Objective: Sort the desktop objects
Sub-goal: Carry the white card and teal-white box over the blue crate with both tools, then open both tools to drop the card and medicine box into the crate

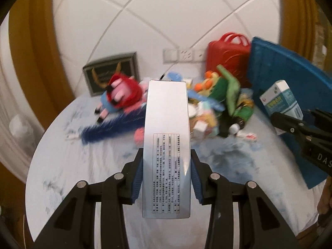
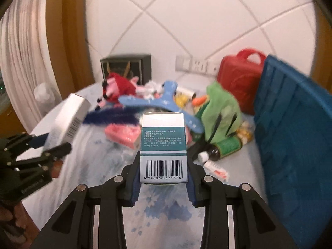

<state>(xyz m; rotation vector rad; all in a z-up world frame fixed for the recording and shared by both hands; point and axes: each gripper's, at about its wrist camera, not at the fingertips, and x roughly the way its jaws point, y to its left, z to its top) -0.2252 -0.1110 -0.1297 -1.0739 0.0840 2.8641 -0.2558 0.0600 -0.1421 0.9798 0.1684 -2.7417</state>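
My left gripper (image 1: 167, 174) is shut on a long silver-white box (image 1: 167, 145) with printed text, held above the round table (image 1: 62, 166). My right gripper (image 2: 164, 166) is shut on a small white-and-teal medicine box (image 2: 162, 145) with a barcode facing me. In the left wrist view the teal box (image 1: 281, 98) and the right gripper (image 1: 290, 124) show at the right. In the right wrist view the silver box (image 2: 70, 116) and the left gripper (image 2: 49, 151) show at the left. Both boxes hang clear of the tabletop.
A pile fills the table's far side: red-and-pink plush toy (image 2: 118, 87), blue boomerang shape (image 2: 164, 101), dark blue feathery piece (image 2: 112, 117), pink pack (image 2: 122, 133), green cloth bag (image 2: 222, 112), brown bottle (image 2: 224, 147). A blue crate (image 2: 294, 137) stands right, a red case (image 2: 240, 76) behind.
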